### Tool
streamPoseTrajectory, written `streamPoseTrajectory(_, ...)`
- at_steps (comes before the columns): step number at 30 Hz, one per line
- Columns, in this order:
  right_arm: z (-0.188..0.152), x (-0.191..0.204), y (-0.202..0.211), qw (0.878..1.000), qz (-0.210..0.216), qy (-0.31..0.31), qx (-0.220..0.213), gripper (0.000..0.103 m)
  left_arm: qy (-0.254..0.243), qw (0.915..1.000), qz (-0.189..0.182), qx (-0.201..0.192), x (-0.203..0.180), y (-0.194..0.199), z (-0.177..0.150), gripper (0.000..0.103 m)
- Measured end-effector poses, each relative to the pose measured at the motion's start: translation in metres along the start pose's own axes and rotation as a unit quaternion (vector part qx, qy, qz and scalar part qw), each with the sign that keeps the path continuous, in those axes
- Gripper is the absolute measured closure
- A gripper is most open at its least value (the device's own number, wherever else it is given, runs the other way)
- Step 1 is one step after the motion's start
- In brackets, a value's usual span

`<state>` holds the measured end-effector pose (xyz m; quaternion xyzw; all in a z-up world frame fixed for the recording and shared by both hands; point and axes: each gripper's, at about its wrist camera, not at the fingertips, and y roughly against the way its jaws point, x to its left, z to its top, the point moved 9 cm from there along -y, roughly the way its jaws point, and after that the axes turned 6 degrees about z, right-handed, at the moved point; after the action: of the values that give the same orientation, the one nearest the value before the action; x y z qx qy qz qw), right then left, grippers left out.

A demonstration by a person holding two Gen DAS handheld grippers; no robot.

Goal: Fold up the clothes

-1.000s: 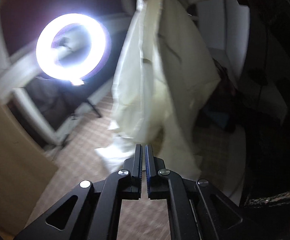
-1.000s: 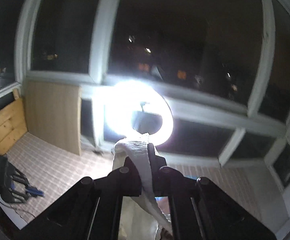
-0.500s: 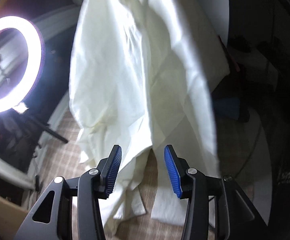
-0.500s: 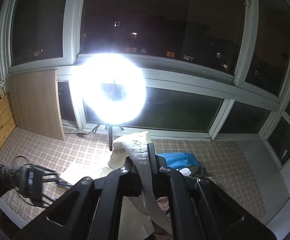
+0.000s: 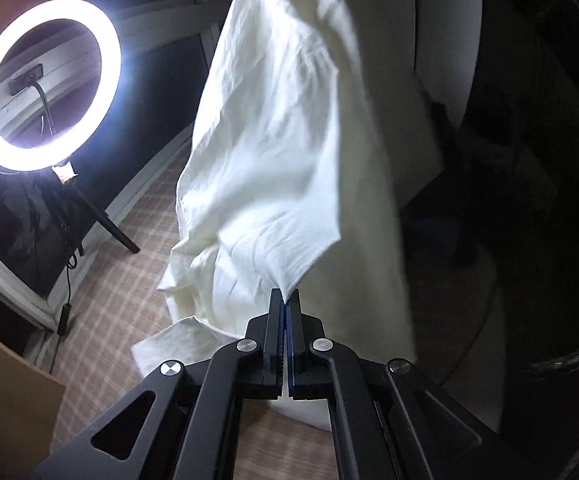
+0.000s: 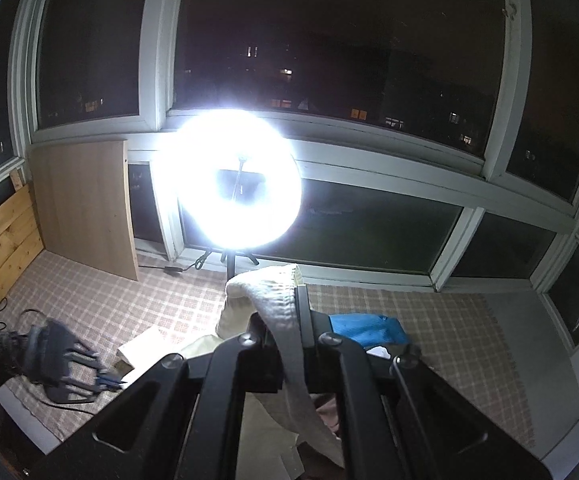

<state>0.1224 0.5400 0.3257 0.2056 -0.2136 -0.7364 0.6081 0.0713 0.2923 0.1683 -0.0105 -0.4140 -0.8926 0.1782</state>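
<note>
**Garment strung between two claws, long axis running up from the left**

The garment, pale cream cloth, hangs in the air above the floor. Its lower tail trails onto the checked floor covering, beside the ring light on its stand. Its long axis rises steeply up and away from the left claw, which is closed with a low corner of the cloth pinched at its tips. The upper end leaves the left view at the top. There, I judge, the right claw holds it: its jaws are closed on a thick hemmed band of the same cloth. So the left claw sits low and the right high; whichever fold follows depends on bringing those two held points level or together.
</note>
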Motion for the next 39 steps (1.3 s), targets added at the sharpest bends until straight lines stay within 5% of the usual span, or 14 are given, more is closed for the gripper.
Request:
streamPoseTrajectory(3,-0.003,-0.006,-0.001,1.0,0.001,-0.005,0.002,0.1,0.023,0.9994,-0.009,-0.023,-0.011,0.03,-0.008,0.103)
streamPoseTrajectory(8,-0.009,-0.004,-0.005,1.0,0.005,0.0,0.011,0.1,0.09,0.995,-0.038,-0.021,-0.025,0.006,-0.025,0.1)
streamPoseTrajectory(11,-0.009,-0.003,-0.005,1.0,0.007,0.004,0.015,0.1,0.082,0.9954,-0.05,-0.001,-0.047,-0.02,-0.028,0.08)
streamPoseTrajectory(13,-0.007,-0.002,-0.004,1.0,0.008,0.005,0.015,0.1,0.071,0.9967,-0.038,-0.01,-0.06,-0.02,-0.024,0.06)
streamPoseTrajectory(22,-0.007,0.004,-0.002,1.0,0.013,0.016,0.017,0.1,0.149,0.9845,0.026,-0.089,-0.068,-0.024,-0.005,0.04)
streamPoseTrajectory(27,-0.008,0.005,-0.004,1.0,0.015,0.019,0.02,0.1,0.112,0.9872,0.085,-0.075,-0.072,-0.043,0.0,0.036)
streamPoseTrajectory(30,-0.009,0.005,-0.005,0.999,0.016,0.021,0.022,0.1,0.125,0.9862,0.093,-0.054,-0.058,-0.062,0.001,0.037)
streamPoseTrajectory(31,-0.01,0.004,-0.005,0.999,0.015,0.022,0.022,0.1,0.131,0.9862,0.088,-0.049,-0.054,-0.067,0.0,0.045)
streamPoseTrajectory(32,-0.011,0.003,-0.005,0.999,0.013,0.024,0.023,0.1,0.136,0.9862,0.083,-0.045,-0.05,-0.072,0.0,0.057)
streamPoseTrajectory(33,-0.012,0.002,-0.005,0.999,0.011,0.025,0.025,0.1,0.142,0.986,0.077,-0.04,-0.046,-0.077,-0.001,0.087)
streamPoseTrajectory(34,-0.014,0.001,-0.006,0.999,0.008,0.026,0.026,0.1,0.15,0.9859,0.065,-0.036,-0.042,-0.078,-0.002,0.101)
streamPoseTrajectory(39,-0.018,-0.012,-0.003,1.0,0.004,0.012,0.018,0.1,0.155,0.9837,0.075,-0.052,-0.017,-0.052,-0.004,0.103)
